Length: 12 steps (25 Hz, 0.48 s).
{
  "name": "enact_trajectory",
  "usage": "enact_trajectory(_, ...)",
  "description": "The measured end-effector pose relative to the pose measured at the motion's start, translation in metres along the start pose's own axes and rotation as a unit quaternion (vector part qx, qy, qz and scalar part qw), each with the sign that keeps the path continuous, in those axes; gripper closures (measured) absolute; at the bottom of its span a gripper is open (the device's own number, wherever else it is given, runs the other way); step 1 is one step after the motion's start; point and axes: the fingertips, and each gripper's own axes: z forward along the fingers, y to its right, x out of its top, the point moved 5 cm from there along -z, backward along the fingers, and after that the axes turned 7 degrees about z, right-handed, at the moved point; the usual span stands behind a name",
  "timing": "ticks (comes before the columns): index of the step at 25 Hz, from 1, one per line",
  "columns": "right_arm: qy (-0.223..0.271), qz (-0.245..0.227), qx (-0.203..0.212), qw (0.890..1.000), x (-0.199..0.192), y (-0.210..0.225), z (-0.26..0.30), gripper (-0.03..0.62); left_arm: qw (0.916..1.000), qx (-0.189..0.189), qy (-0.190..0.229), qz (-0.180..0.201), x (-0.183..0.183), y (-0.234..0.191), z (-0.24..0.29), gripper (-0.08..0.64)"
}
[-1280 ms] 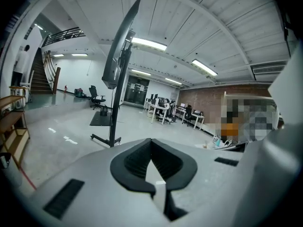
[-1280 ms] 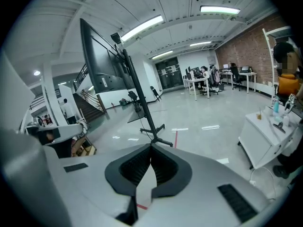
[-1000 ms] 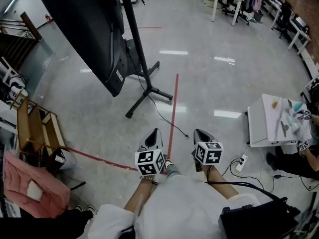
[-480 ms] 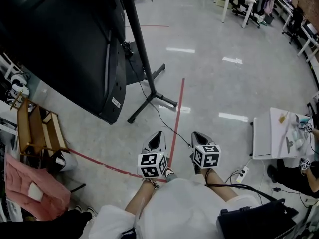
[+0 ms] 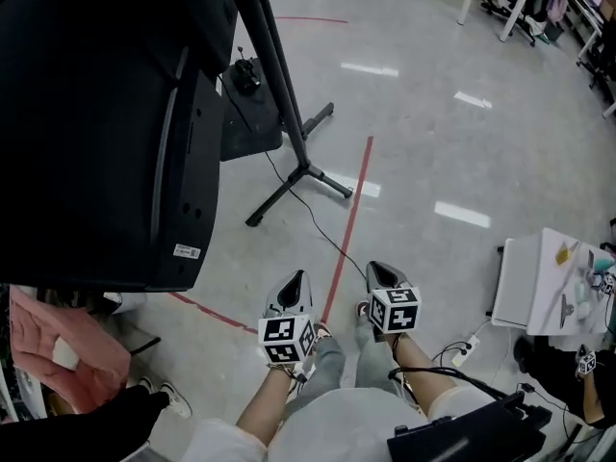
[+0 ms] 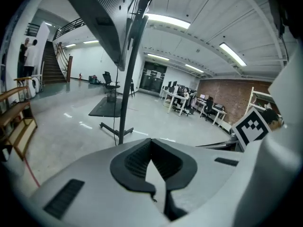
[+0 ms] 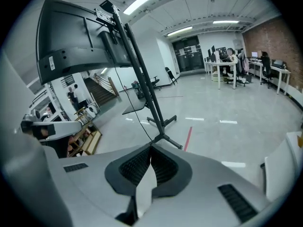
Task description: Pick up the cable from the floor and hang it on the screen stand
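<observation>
Floor (image 5: pixel 452 94): grey, glossy, reflecting the ceiling lights as white patches.
Red tape line (image 5: pixel 348 221): running straight along the floor, with a second strip branching off to the left.
White table (image 5: pixel 525 277): standing at the floor's right edge, carrying small items.
Desks (image 7: pixel 222 71) with chairs: lining the far side, near a brick wall (image 7: pixel 279 34).
Strip lights (image 6: pixel 165 20): glowing along the white ceiling.
Staircase (image 6: pixel 49 65): rising at the far left.
Wooden shelf (image 6: pixel 19 129): standing at the floor's left edge.
</observation>
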Motion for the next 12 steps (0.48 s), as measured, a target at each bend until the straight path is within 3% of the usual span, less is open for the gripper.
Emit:
enact_trajectory(7,-0.046,-0.041,0.052,0.997,-0.049,0.059,0.127,0.572,0.9989,0.044,-0.015,-0.008,-0.082,-0.034,0.09,0.557)
enact_trajectory(12,-0.07,-0.063,0.093,0.991,-0.135,0.102,0.245,0.562,0.998,0.06,-0.009,-0.019,-0.192,-0.069,0.17,0.557)
